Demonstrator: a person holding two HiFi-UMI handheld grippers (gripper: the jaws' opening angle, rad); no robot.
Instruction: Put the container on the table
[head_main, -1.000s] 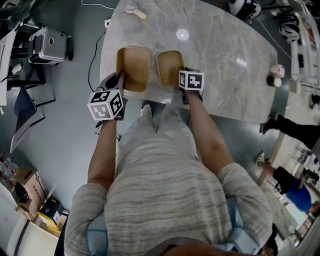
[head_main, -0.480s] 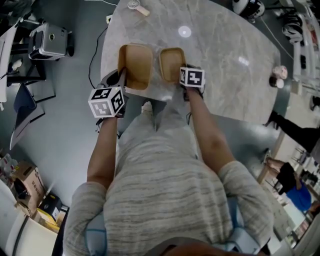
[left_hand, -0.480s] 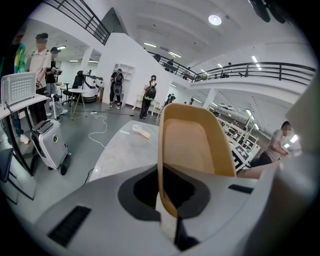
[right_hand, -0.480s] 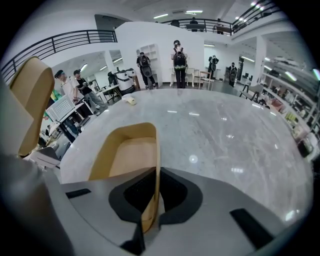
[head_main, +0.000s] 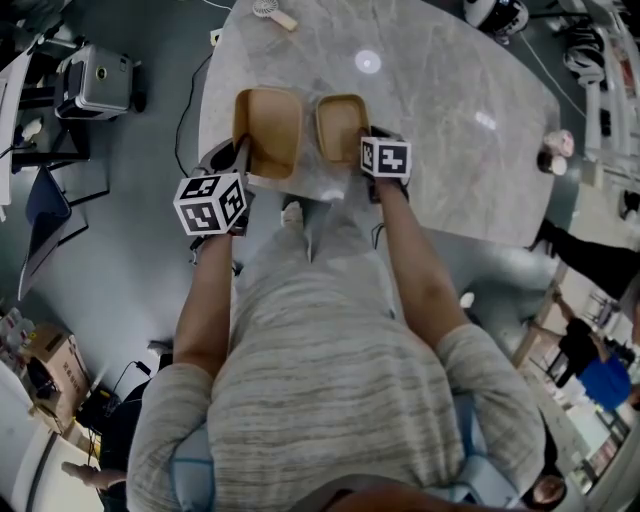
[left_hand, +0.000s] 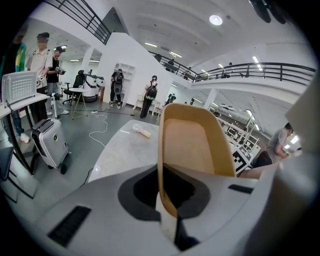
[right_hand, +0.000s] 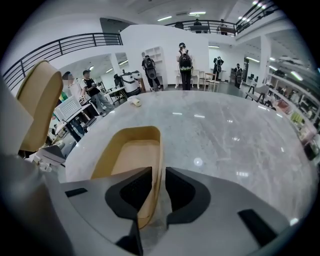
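Observation:
Two tan open containers are at the near edge of the grey marble table (head_main: 450, 120). The larger container (head_main: 268, 130) is on the left, and my left gripper (head_main: 235, 160) is shut on its near rim. In the left gripper view this container (left_hand: 187, 145) stands tilted up from the left gripper (left_hand: 167, 200). The smaller container (head_main: 342, 127) is on the right, its rim pinched by my right gripper (head_main: 372, 140). In the right gripper view it (right_hand: 130, 155) appears to lie flat on the table (right_hand: 225, 140), its wall between the jaws of the right gripper (right_hand: 152, 195).
A small hand-held fan (head_main: 272, 13) lies at the table's far edge. Small objects (head_main: 550, 150) sit at its right end. A grey case (head_main: 95, 85) stands on the floor to the left, with a cable beside the table. Several people stand in the hall beyond.
Both grippers and their containers have shifted only slightly farther over the table. Both grips are unchanged.

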